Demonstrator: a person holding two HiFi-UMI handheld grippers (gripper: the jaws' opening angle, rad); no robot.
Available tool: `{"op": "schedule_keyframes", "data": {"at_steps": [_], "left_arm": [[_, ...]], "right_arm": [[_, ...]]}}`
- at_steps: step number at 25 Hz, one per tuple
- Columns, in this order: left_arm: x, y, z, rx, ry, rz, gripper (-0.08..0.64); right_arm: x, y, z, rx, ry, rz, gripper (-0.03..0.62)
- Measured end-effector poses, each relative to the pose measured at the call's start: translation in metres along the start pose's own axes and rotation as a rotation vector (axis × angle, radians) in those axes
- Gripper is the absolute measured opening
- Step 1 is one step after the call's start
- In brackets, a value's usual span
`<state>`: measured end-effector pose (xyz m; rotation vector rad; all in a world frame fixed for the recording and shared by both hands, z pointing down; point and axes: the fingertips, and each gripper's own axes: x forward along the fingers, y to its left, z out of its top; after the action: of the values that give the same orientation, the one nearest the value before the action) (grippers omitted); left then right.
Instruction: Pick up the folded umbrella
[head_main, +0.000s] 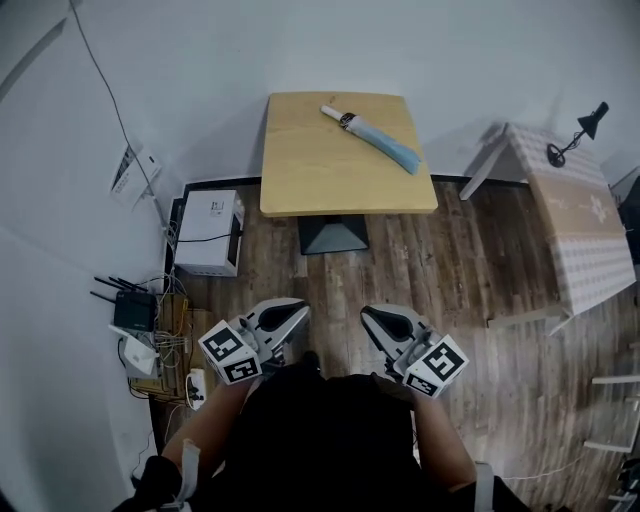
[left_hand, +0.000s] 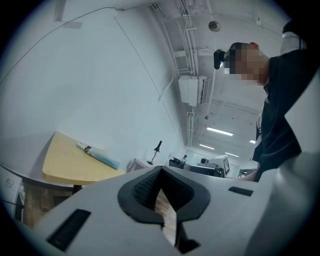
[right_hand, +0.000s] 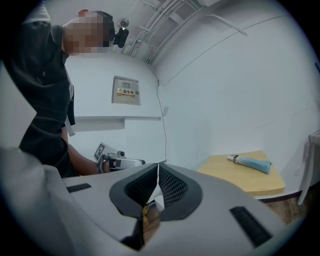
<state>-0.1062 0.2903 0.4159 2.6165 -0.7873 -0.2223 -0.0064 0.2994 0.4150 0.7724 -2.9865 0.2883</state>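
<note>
Light-blue folded umbrella (head_main: 372, 140) with a white handle lies on the square pale-wood table (head_main: 320, 175), held by neither gripper.
The folded umbrella rests diagonally on the table's far right part, its handle pointing far-left. Well apart from it, on the near side over the dark wood-plank floor (head_main: 480, 300), the left gripper (head_main: 285, 318) and right gripper (head_main: 385, 322) sit side by side. Each has its jaws closed together with nothing between them. A white box (head_main: 208, 232) stands on the floor left of the table. A cloth-covered table (head_main: 580, 230) with a black desk lamp (head_main: 582, 130) stands to the right.
</note>
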Motion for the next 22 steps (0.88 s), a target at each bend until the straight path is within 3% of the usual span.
{"op": "schedule_keyframes", "data": {"at_steps": [11,16,22], "left_arm": [[0.002,0.041,-0.006,-0.066,-0.033,-0.019,0.009],[0.031,0.057,0.003,-0.041,-0.037,-0.017,0.009],[0.056,0.093,0.022,-0.021,-0.029,0.055,0.009]], "right_arm": [[0.013,-0.029,-0.001,0.018,0.059,-0.086,0.02],[0.017,-0.057,0.004,0.024,0.049,-0.069,0.02],[0.032,-0.108,0.006,0.054,0.059,-0.03,0.02]]}}
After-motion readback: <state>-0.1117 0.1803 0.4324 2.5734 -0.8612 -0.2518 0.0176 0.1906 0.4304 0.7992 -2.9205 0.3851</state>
